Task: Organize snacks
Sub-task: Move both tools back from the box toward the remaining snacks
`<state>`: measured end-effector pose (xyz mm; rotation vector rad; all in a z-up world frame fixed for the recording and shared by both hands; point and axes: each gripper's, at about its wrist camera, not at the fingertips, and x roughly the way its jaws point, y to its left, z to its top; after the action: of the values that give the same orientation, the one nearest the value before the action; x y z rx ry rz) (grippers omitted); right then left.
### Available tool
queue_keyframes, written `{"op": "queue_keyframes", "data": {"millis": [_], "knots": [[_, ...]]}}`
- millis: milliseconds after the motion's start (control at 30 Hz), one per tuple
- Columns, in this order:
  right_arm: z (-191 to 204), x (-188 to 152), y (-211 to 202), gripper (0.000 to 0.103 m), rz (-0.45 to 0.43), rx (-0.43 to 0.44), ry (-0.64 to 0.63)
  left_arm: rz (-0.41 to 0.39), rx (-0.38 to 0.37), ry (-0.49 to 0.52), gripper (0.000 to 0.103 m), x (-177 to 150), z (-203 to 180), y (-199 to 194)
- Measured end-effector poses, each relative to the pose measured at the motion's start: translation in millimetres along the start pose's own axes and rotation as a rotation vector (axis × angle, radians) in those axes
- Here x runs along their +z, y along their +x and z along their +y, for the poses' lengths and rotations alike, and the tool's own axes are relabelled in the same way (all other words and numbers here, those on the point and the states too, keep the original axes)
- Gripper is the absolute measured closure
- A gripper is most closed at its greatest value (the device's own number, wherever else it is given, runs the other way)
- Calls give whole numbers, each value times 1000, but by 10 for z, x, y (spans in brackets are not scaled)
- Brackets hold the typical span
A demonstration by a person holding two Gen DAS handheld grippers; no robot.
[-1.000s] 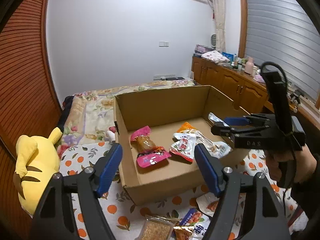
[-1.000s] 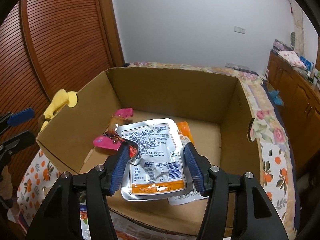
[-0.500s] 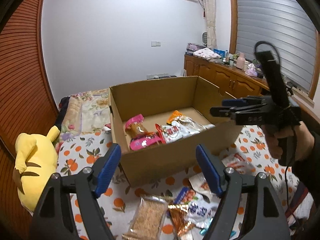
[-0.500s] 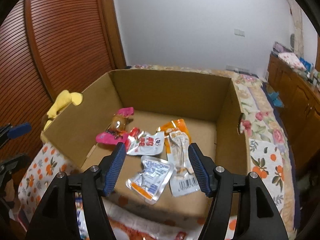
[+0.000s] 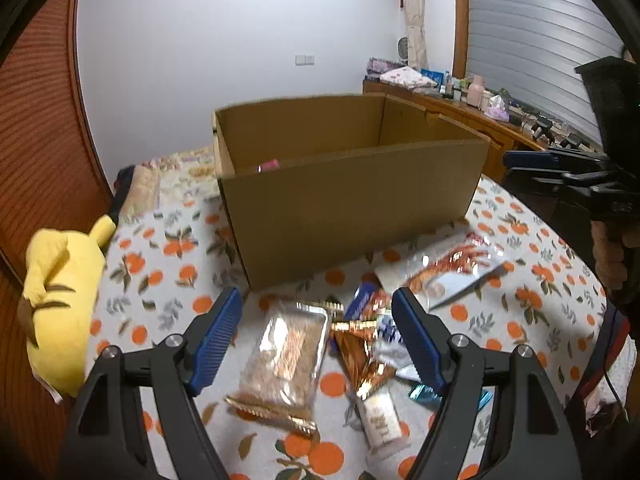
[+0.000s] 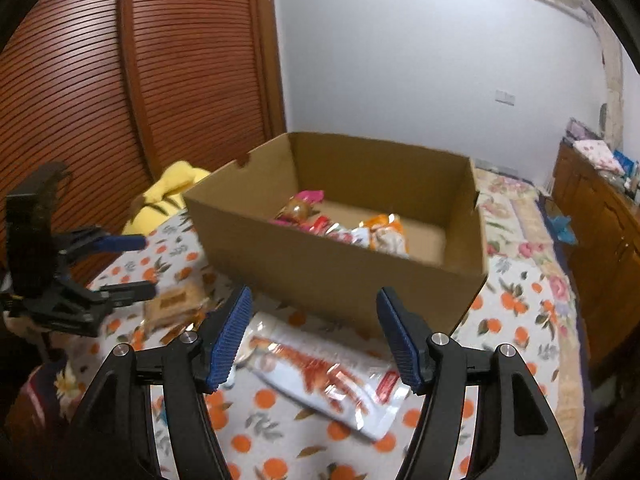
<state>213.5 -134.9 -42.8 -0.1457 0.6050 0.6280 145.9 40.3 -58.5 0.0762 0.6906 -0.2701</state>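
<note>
A brown cardboard box (image 5: 352,200) stands on the orange-print cloth. It holds a pink packet (image 6: 306,200), an orange packet (image 6: 384,234) and other pouches. My left gripper (image 5: 318,312) hangs open over loose snacks in front of the box: a clear cracker pack (image 5: 288,356), a gold wrapper (image 5: 360,360) and a blue-white packet (image 5: 386,326). My right gripper (image 6: 314,304) is open and holds nothing. It hovers outside the box's near wall, above a silver-and-red pouch (image 6: 320,372). The same pouch (image 5: 452,268) also shows in the left wrist view.
A yellow plush toy (image 5: 60,292) lies at the cloth's left edge by the slatted wooden wall (image 6: 100,80). A wooden dresser (image 5: 460,120) with small items runs behind the box on the right. A person's hand (image 5: 612,252) grips the right gripper's handle.
My right gripper let the silver pouch drop into the box, then drew back out over the near wall. My left gripper sank and pulled back over the loose snacks.
</note>
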Motion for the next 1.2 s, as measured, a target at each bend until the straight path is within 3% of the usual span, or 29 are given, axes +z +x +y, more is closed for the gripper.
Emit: {"op": "queue_keyframes", "data": {"millis": [300,700,900,1200], "knots": [[73,-304,302,36,91,13,-11,82,-8,-33,27,-252,130,248],[-217,-473,916,37,243,46,67,124,-9,-87,30,-393,280,369],[-271,-592,846,37,263,73,77,162,-1,-106,45,-426,322,421],[-119,-758,609,37,284,78,23,186,48,-64,45,-424,249,473]]}}
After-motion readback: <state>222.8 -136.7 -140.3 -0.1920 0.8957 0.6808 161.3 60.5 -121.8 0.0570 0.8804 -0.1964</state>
